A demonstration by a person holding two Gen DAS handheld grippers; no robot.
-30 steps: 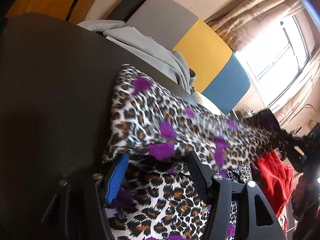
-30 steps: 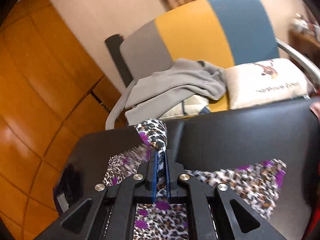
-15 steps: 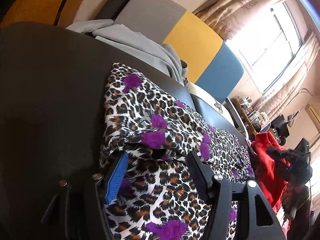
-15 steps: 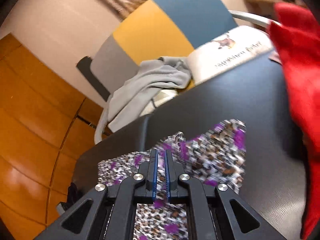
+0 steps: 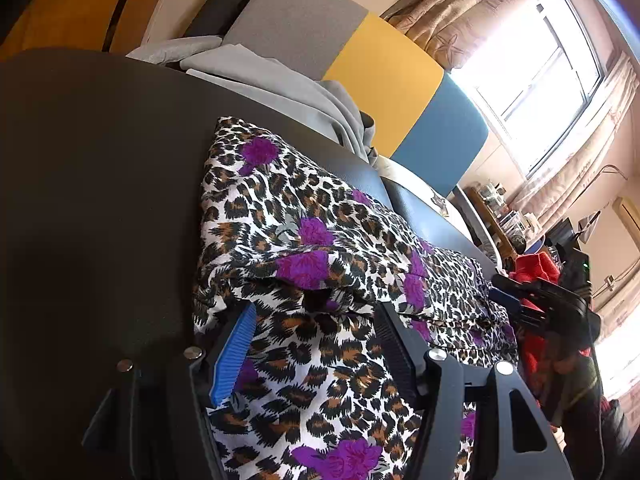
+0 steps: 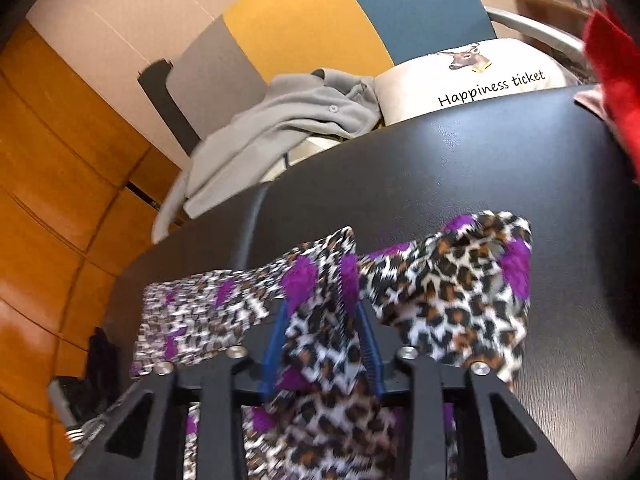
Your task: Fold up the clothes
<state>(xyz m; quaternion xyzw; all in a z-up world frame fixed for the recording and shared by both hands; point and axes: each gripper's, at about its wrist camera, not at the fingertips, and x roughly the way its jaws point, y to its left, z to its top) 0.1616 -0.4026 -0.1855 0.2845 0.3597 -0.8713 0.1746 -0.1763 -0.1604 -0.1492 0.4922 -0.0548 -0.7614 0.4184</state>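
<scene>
A leopard-print garment with purple flowers lies folded over itself on a black table. My left gripper is open, its fingers low over the near fold, with cloth between them. My right gripper has its jaws partly apart with a bunch of the same garment standing between them; its far edge lies on the black table. The right gripper also shows in the left wrist view at the garment's far end.
A grey garment hangs over a chair with a grey, yellow and blue back. A cream cushion lies on its seat. Red cloth sits at the table's right. Wooden panels stand to the left.
The right gripper carried the raised end of the garment across and laid it down, then its jaws parted. The left gripper stayed open over the near fold.
</scene>
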